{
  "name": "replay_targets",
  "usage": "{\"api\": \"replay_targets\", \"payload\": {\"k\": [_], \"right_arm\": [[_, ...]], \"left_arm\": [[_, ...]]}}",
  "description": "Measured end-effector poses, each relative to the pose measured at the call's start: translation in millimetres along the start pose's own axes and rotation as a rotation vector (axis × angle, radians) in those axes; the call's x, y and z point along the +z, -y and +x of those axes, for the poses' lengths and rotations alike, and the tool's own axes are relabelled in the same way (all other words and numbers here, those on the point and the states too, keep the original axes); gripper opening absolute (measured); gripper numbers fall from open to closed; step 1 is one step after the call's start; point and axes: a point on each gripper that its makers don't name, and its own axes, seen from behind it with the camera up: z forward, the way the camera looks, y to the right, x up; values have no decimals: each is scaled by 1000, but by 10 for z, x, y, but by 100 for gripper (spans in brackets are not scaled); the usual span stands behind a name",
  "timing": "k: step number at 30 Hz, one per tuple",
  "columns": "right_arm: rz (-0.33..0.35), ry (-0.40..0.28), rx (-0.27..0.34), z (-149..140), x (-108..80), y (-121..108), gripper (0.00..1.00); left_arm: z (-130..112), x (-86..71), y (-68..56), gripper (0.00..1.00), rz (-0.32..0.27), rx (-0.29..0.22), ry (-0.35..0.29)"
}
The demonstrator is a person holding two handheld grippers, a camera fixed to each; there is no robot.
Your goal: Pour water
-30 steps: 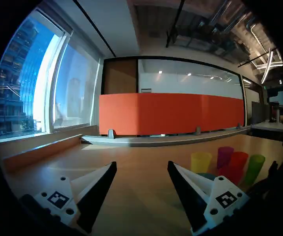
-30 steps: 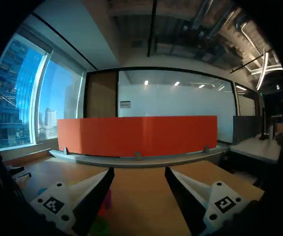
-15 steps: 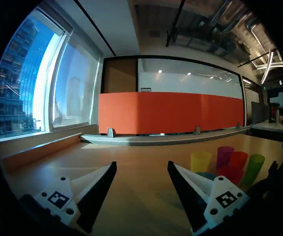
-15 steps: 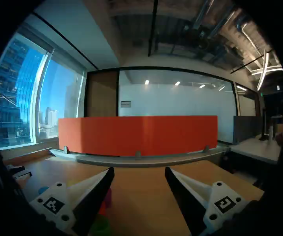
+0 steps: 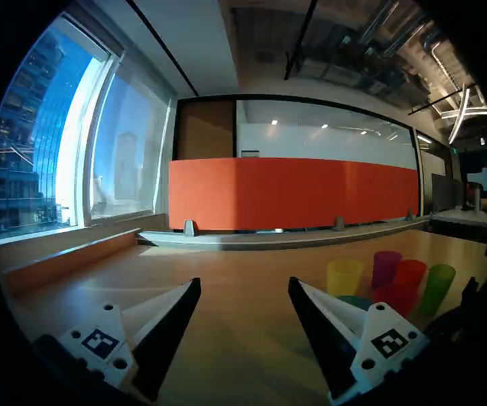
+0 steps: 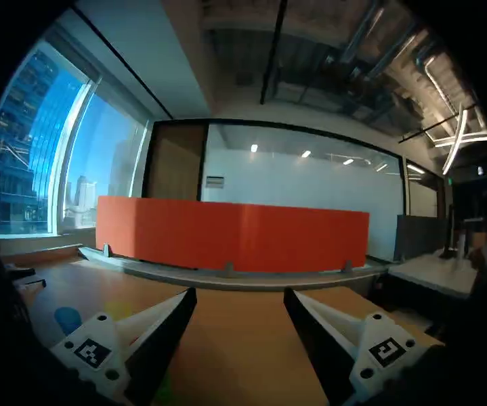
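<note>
I see L gripper (image 5: pixel 243 281) & R gripper (image 6: pixel 238 291) both spread wide, empty; cups (image 5: pixel 410 271) clustered on desk (image 5: pixel 243 260).

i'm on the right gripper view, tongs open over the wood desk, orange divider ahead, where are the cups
Observer: In the left gripper view, cups stand in a cluster on the desk, to the right of the left tongs: a yellow cup, a purple cup and a green cup among them.
Operator: any red ones
Observer: Yes, a red cup stands between the purple and the green, with a second reddish cup in front of it.
Operator: left tongs holding anything
Observer: No, they are open, with bare desk between the fingers.
</note>
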Motion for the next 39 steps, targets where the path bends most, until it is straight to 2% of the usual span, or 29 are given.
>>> {"api": "replay_targets", "payload": {"k": [11,17,23,29,39], "right_arm": [[27,-4,-31,-330,95,57,100],[1,-43,-4,-423,143,-13,100],[6,-63,21,-551,155,-27,100],[-10,-72,17,-648,161,-179,100],[-18,-51,26,-791,193,-401,100]], "left_arm": [[-3,-5,6,96,0,0,0],[-4,-9,9,96,0,0,0],[-5,-7,8,96,0,-1,0],[-3,-12,8,96,0,-1,0],[-4,-9,10,96,0,0,0]]}}
